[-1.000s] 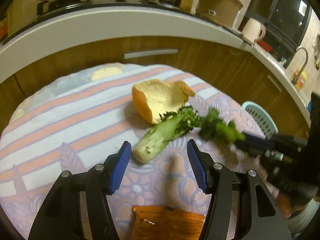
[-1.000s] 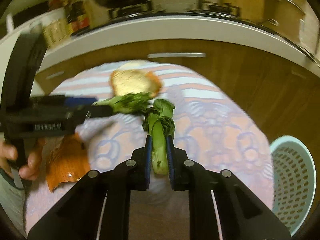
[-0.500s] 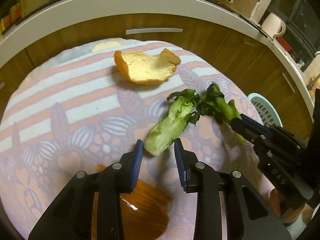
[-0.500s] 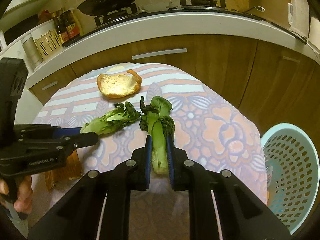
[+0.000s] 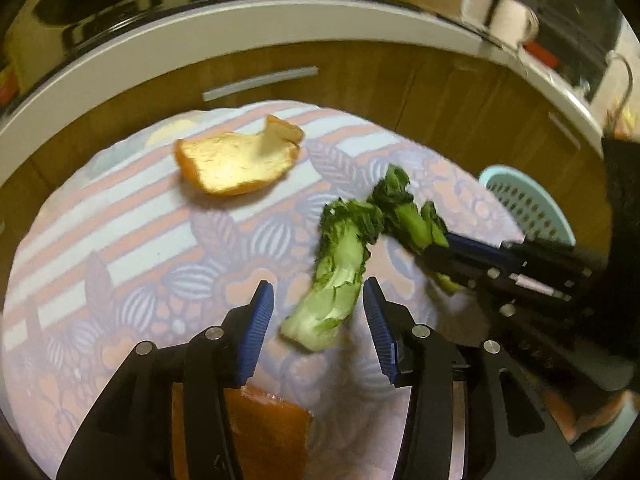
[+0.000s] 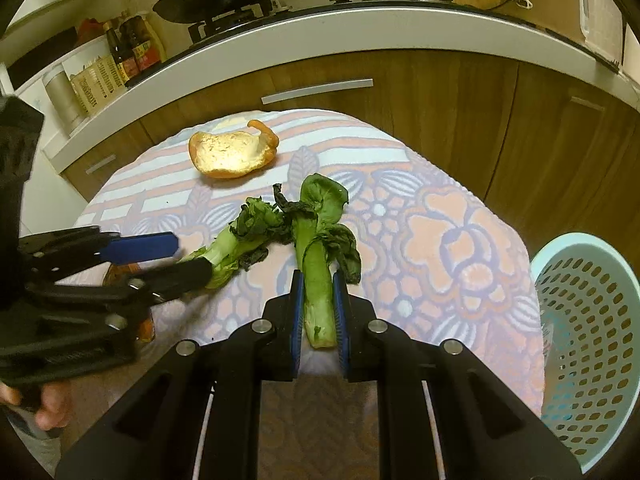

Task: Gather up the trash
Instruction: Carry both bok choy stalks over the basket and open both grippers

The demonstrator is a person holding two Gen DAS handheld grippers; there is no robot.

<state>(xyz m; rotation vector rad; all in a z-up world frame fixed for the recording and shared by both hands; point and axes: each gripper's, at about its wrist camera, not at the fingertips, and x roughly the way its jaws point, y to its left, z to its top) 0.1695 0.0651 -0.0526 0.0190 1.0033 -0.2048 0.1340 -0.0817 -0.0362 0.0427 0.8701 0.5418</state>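
Right wrist view: the right gripper (image 6: 318, 312) pinches a bok choy stalk (image 6: 318, 280) above the tablecloth (image 6: 440, 240). The left gripper (image 5: 318, 320) is wide apart around another bok choy piece (image 5: 336, 280). Next it should squeeze, then carry to the basket (image 6: 592, 320).

Left tool (image 5: 318, 320) now wider apart, apparently astride the near greens stalk (image 5: 332, 292).

Warm, dim indoor light fell from above. The left wrist view was smeared, probably by motion; the right was sharper, with glare on the orange peel (image 6: 232, 154). Fisheye bending darkened both pictures' edges.
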